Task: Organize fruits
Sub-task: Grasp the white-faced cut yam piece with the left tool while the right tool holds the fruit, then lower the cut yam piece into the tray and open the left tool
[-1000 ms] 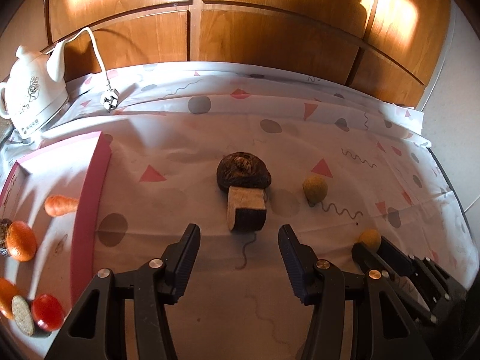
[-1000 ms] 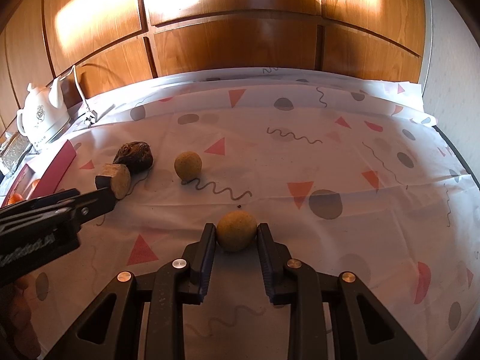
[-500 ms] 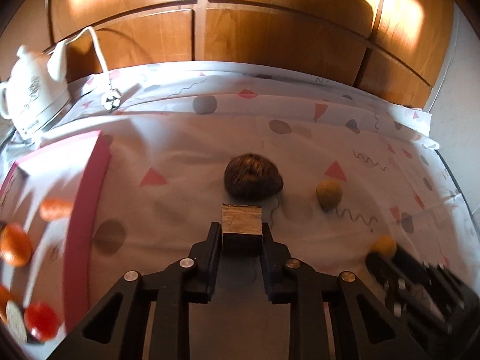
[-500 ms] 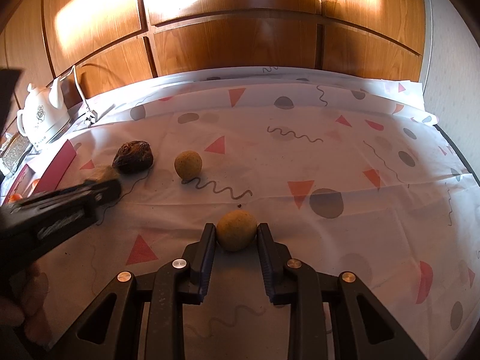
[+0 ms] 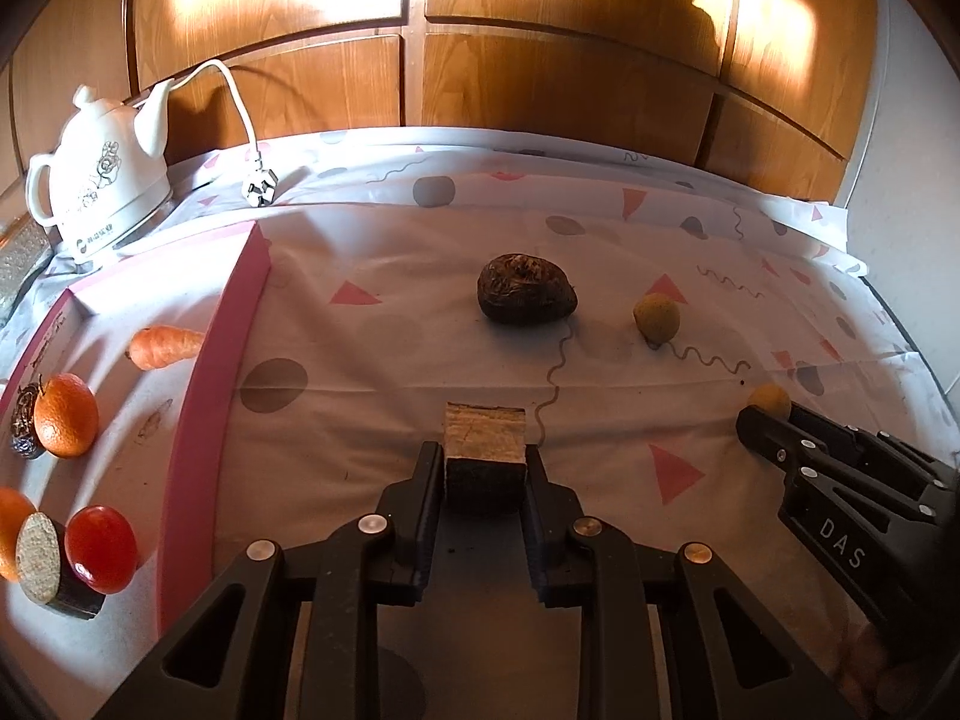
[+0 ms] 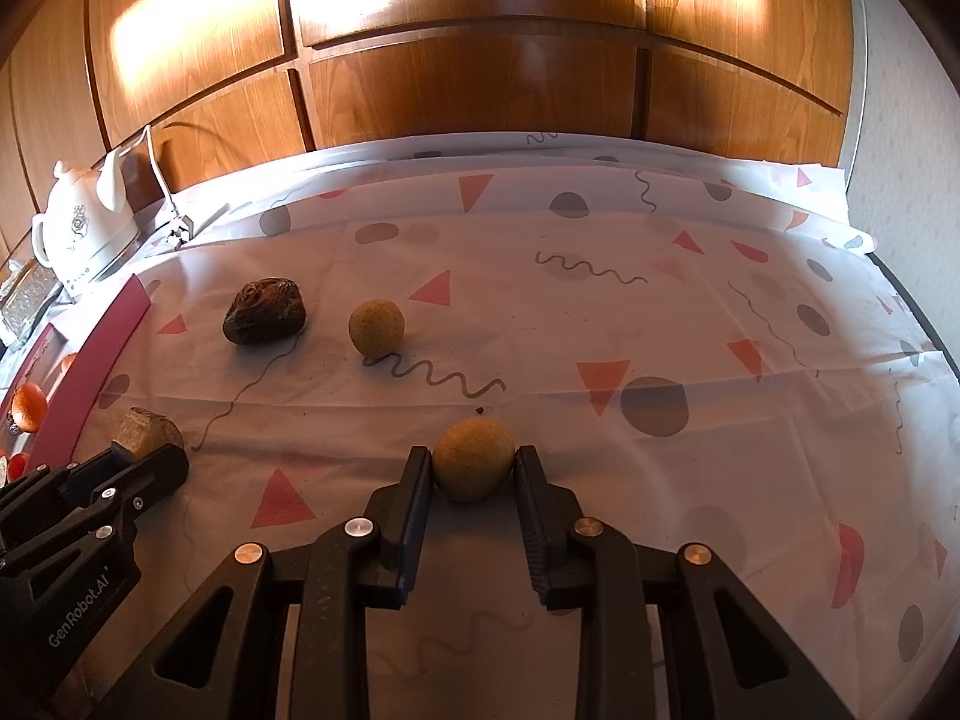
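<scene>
My left gripper is shut on a cut brown block of fruit, held just above the patterned cloth. It also shows in the right wrist view. My right gripper is shut on a round tan fruit, seen small in the left wrist view. A dark wrinkled fruit and a second tan round fruit lie on the cloth beyond. A pink tray at the left holds a carrot, an orange, a red tomato and a cut piece.
A white kettle with its cord and plug stands at the back left. Wooden cabinet panels run behind the table. The table's right edge meets a pale wall.
My left gripper moved forward, closed on the cut brown block and drew it back from the dark fruit. My right gripper has stayed shut on the tan fruit.
</scene>
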Available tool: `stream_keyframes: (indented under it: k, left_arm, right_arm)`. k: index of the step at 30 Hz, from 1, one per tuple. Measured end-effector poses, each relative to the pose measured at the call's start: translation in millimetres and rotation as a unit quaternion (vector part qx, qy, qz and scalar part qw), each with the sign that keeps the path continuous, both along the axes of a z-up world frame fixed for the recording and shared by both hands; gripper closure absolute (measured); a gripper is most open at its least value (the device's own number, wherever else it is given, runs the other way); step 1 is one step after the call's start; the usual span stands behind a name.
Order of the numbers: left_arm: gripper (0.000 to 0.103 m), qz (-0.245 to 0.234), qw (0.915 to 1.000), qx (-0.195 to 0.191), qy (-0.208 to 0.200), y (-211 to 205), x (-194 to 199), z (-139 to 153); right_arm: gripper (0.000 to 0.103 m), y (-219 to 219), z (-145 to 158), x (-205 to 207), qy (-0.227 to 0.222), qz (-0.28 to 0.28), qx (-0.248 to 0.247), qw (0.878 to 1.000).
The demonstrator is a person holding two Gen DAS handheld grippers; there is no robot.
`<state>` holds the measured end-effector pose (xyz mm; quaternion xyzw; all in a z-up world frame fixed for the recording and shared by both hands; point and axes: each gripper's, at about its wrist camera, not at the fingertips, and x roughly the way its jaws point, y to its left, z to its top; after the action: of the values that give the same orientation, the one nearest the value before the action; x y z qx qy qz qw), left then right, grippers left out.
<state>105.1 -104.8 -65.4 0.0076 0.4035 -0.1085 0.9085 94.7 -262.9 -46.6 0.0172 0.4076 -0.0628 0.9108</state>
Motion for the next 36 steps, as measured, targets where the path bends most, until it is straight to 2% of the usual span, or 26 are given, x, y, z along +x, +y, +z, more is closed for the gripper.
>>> stream_keyframes:
  k: [20,23,36]
  left_arm:
    - [0.079,-0.004,0.9998,-0.017,0.003,6.3,-1.5,4.2]
    - [0.079,-0.008,0.9999,-0.009,0.003,6.9,-7.7,9.1]
    - [0.079,0.004,0.9992,-0.033,-0.024,31.9,-40.3,55.4]
  right_arm:
    - [0.075,1.4,-0.8,-0.5,0.0,-0.002,-0.007,1.0]
    - [0.075,1.3,-0.9,-0.8,0.0,-0.001,-0.01,1.0]
    - [0.075,3.8,0.0,-1.3,0.002,0.0,-0.02,1.0]
